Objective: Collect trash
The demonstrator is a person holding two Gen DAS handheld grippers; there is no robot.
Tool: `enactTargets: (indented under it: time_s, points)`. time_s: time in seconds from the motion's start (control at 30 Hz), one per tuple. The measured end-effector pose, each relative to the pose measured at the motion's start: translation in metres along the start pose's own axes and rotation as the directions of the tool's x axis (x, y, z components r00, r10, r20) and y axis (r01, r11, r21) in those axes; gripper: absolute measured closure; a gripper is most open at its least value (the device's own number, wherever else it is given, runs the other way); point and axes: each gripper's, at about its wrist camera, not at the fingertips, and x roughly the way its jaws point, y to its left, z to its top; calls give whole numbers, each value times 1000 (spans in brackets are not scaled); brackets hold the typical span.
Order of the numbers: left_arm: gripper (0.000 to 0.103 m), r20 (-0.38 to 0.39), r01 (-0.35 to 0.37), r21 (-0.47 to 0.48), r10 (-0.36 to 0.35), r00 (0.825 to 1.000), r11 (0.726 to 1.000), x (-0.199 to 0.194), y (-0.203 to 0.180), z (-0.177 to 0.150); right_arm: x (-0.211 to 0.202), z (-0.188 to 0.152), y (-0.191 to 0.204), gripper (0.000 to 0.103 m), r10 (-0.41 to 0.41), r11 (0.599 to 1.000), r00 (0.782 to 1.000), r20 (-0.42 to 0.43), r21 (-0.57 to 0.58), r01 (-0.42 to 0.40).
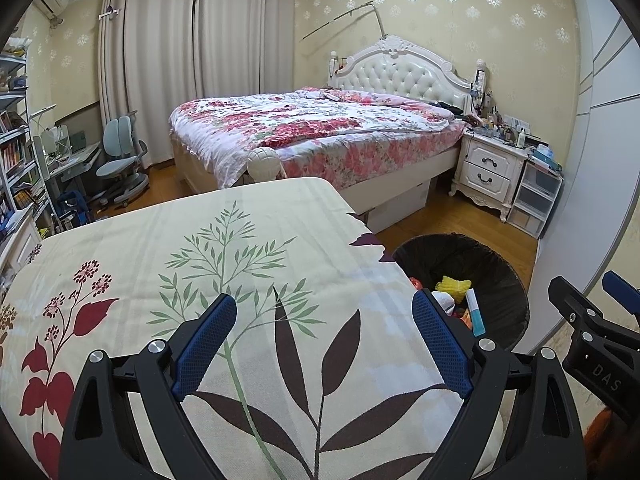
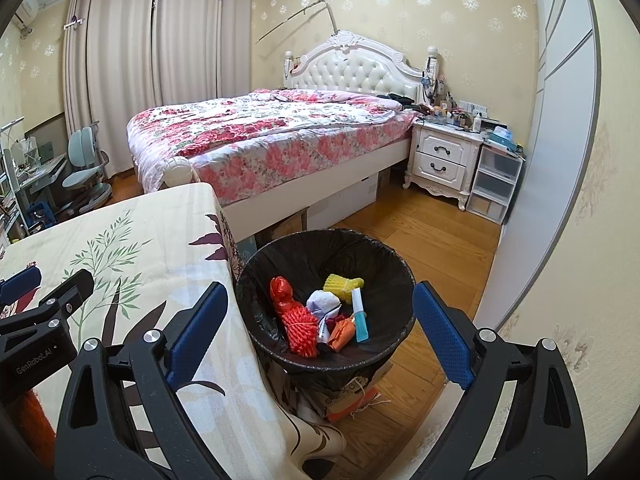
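A bin lined with a black bag stands on the floor beside the table. Inside lie red foam netting, a yellow net, a crumpled white paper, a small orange packet and a light-blue tube. My right gripper hangs open above the bin, nothing between its blue pads. My left gripper is open over the table's leaf-patterned cloth, holding nothing. The bin shows at the right of the left wrist view, with my right gripper beyond it.
A bed with a floral quilt fills the room behind the table. A white nightstand and plastic drawers stand by the right wall. A desk and chair sit at the far left. Wooden floor lies around the bin.
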Motion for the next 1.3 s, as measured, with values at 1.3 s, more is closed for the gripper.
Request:
enactTargets:
  time_s: [1.3]
  points:
    - [14,9,-57,-14,57,998,998,7,27,-2,8,-1,25,12,36,998,999,-10,-41,-37]
